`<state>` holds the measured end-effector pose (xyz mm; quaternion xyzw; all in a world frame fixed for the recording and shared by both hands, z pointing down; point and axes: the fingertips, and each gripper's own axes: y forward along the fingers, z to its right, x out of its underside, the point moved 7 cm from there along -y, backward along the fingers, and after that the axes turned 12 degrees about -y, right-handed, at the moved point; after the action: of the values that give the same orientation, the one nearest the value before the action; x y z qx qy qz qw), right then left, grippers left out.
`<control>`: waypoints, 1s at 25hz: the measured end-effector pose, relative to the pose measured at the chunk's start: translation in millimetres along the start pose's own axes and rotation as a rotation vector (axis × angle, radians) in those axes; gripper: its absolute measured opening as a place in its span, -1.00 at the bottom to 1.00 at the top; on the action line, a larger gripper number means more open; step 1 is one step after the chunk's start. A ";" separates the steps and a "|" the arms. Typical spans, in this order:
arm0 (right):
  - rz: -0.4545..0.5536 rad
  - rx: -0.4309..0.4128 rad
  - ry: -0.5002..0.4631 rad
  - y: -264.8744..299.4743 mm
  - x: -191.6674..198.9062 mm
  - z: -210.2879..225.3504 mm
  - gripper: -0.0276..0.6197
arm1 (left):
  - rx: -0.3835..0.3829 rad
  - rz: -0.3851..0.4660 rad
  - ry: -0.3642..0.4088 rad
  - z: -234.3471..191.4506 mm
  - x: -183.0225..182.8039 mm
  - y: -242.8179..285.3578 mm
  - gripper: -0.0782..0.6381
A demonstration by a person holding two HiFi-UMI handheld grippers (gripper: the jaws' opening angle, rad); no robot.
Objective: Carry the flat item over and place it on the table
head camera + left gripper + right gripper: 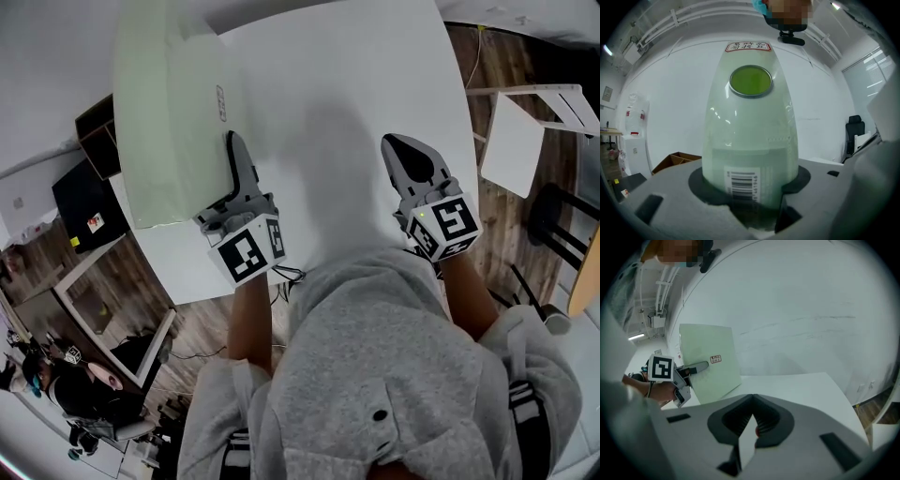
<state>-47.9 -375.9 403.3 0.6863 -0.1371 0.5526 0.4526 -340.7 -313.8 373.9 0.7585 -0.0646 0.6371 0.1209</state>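
Note:
The flat item point(169, 112) is a pale green board with a small label, held over the left part of the white table point(347, 94) and past its left edge. My left gripper point(234, 155) is shut on the board's near right edge. In the left gripper view the board point(750, 131) stands edge-on between the jaws, showing a barcode label. Whether it touches the table I cannot tell. My right gripper point(398, 142) hovers over the table's right side, shut and empty. The right gripper view shows its tips point(752, 397) meeting, with the board point(708, 359) and left gripper point(696, 367) beyond.
A white folding stand point(516, 141) and a black stool point(562, 225) stand on the wooden floor right of the table. A black box point(89, 202) sits low at the left. A cardboard box point(675, 161) and an office chair point(853, 131) lie beyond.

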 end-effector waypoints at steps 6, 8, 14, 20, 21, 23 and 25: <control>-0.020 -0.006 0.003 6.5 4.4 -0.7 -0.84 | 0.010 0.033 0.010 -3.5 8.2 7.5 0.00; -0.025 -0.011 0.002 7.7 4.7 -2.2 -0.84 | 0.019 0.040 0.025 -2.0 10.8 8.2 0.00; -0.018 -0.026 0.000 5.8 1.5 0.0 -0.84 | 0.029 0.053 0.050 8.3 17.2 5.9 0.02; -0.015 -0.023 -0.004 7.3 -0.2 -1.0 -0.84 | 0.034 0.051 0.036 3.2 23.8 7.3 0.03; -0.013 -0.023 -0.005 7.1 -0.6 -1.9 -0.84 | 0.043 0.051 0.034 3.2 24.4 7.4 0.04; -0.008 -0.023 -0.009 6.1 -2.0 -4.4 -0.84 | 0.062 0.049 0.037 3.2 25.2 7.5 0.09; -0.001 -0.024 -0.016 4.2 -4.4 -7.5 -0.84 | 0.075 0.040 0.048 2.6 26.0 7.2 0.12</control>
<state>-57.1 -373.8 401.3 0.6853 -0.1468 0.5452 0.4600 -335.3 -320.0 399.8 0.7454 -0.0528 0.6595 0.0813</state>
